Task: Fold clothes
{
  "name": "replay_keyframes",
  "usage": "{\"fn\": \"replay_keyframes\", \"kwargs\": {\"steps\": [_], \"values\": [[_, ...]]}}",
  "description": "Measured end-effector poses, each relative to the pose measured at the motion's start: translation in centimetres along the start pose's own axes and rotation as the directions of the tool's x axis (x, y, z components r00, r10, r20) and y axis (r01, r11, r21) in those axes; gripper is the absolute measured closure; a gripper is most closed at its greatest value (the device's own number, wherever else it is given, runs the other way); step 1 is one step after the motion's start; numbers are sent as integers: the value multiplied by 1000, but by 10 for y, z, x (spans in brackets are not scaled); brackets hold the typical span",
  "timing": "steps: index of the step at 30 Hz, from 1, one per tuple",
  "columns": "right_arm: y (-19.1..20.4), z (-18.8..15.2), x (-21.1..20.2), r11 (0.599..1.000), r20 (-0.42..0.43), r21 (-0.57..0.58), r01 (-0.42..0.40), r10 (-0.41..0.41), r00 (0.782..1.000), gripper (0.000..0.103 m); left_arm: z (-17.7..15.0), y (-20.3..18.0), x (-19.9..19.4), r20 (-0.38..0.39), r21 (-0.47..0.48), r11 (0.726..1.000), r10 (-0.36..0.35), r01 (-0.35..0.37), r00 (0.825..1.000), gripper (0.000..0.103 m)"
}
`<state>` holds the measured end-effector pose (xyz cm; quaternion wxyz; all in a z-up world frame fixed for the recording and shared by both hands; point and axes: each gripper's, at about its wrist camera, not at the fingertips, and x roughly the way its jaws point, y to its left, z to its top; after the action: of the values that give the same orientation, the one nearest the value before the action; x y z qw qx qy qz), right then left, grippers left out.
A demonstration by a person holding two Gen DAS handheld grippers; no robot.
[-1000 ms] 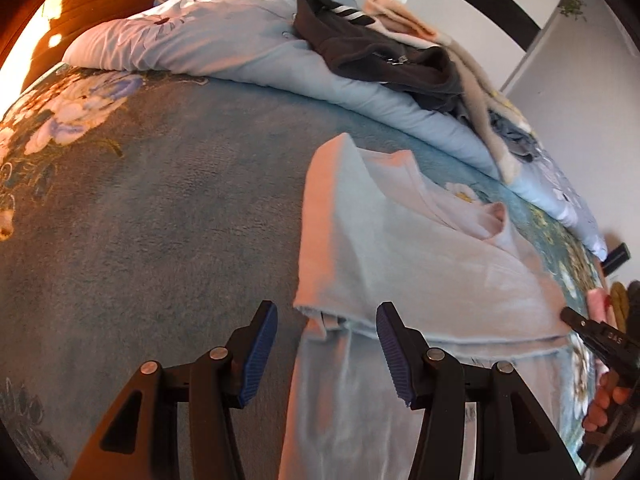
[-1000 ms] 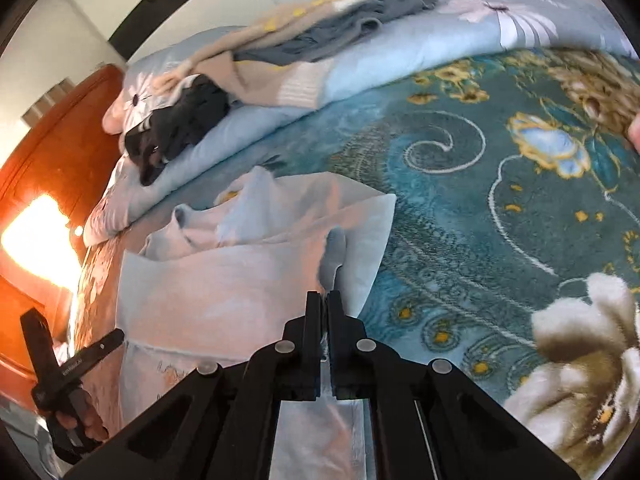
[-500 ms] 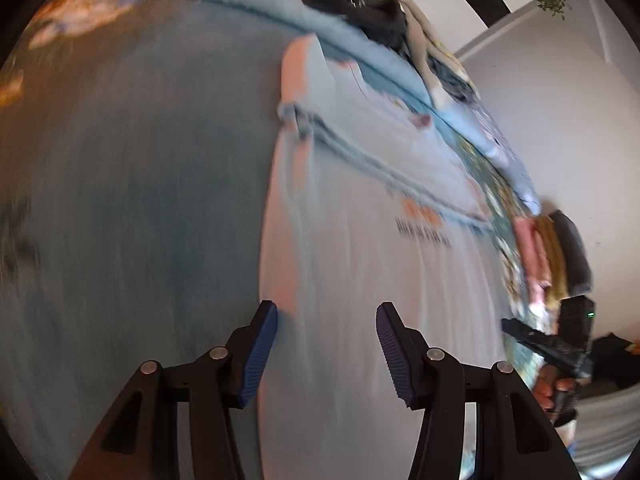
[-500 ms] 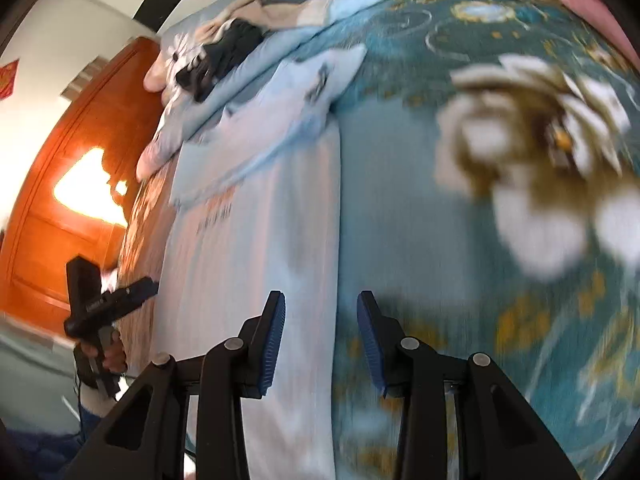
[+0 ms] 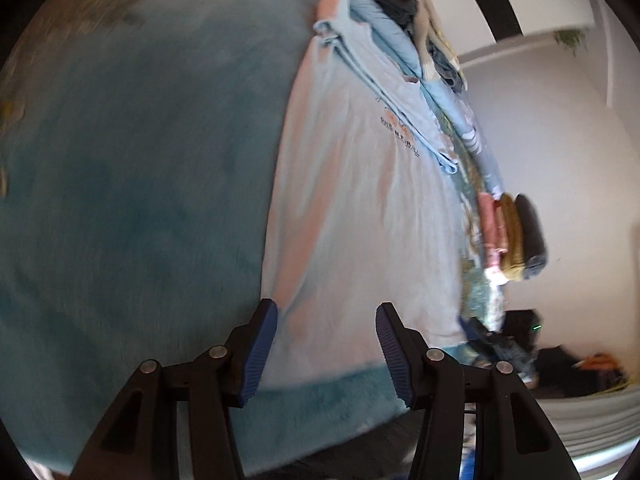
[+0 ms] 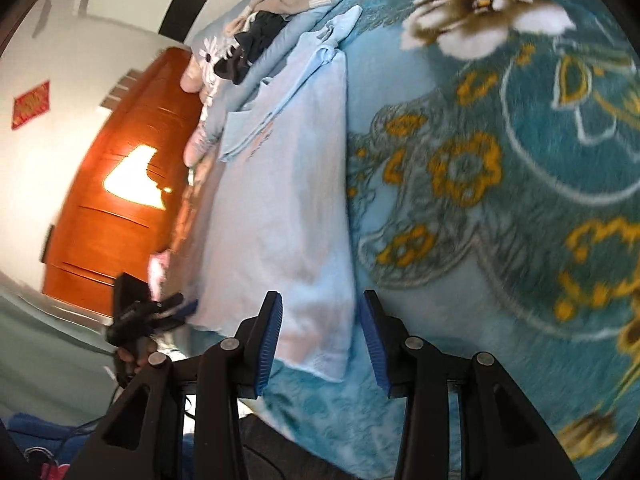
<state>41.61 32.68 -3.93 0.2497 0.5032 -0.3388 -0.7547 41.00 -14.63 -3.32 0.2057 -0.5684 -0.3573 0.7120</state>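
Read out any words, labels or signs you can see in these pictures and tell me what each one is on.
Dark lettering under an orange motif on the light blue shirt: too blurred to read.
Red paper sign with gold marks on the white wall: too small and blurred to read.
Nothing else with writing shows; neither the floral blanket nor the grippers carry any legible text.

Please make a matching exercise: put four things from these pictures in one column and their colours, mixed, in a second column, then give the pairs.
1. T-shirt
2. Blanket
3. Headboard
4. Pads of the right gripper

A. orange-brown wood
B. pale blue
C. dark blue
D. teal with yellow flowers

Pairs: 1-B, 2-D, 3-A, 4-C
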Motion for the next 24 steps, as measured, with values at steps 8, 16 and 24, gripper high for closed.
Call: {"fn": "replay_keyframes", "kwargs": {"steps": [8, 16, 24], "values": [[-2, -8, 4, 997, -2, 41, -68, 68, 998, 62, -7, -5, -22, 141, 23, 977, 208, -213, 968, 59], [1, -4, 12, 995, 3, 54, -86, 86, 996, 62, -7, -5, -8, 72, 55, 980, 189, -193, 979, 55], [1, -6, 12, 992, -12, 58, -111, 112, 994, 62, -23, -1, -9, 29, -11, 991, 132, -131, 991, 57]]}}
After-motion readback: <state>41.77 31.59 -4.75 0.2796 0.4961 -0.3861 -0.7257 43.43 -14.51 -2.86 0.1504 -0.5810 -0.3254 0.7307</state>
